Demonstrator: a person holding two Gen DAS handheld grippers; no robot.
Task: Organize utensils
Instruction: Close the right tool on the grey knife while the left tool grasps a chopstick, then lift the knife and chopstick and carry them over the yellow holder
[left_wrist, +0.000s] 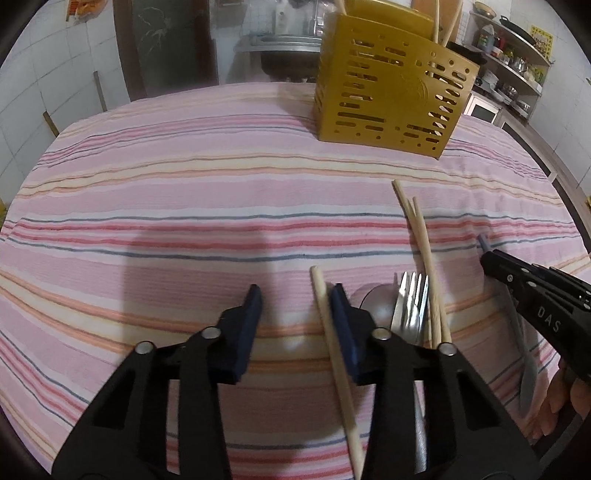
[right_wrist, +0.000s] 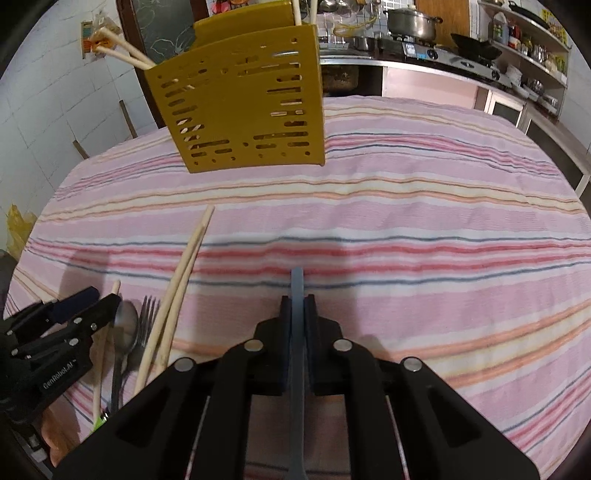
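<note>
The counter, covered with a pink striped cloth (left_wrist: 184, 206), carries at its far side a yellow slotted utensil holder (left_wrist: 391, 92) with several chopsticks standing in it. At the near side lie a pair of chopsticks (left_wrist: 421, 236), a fork (left_wrist: 410, 299), a spoon (left_wrist: 376, 306) and one single chopstick (left_wrist: 332, 332), close together. The left gripper (left_wrist: 295, 295) has its fingers apart with the single chopstick between them, and the right gripper (right_wrist: 297, 308) is clamped on a grey-blue utensil handle (right_wrist: 297, 284).
</note>
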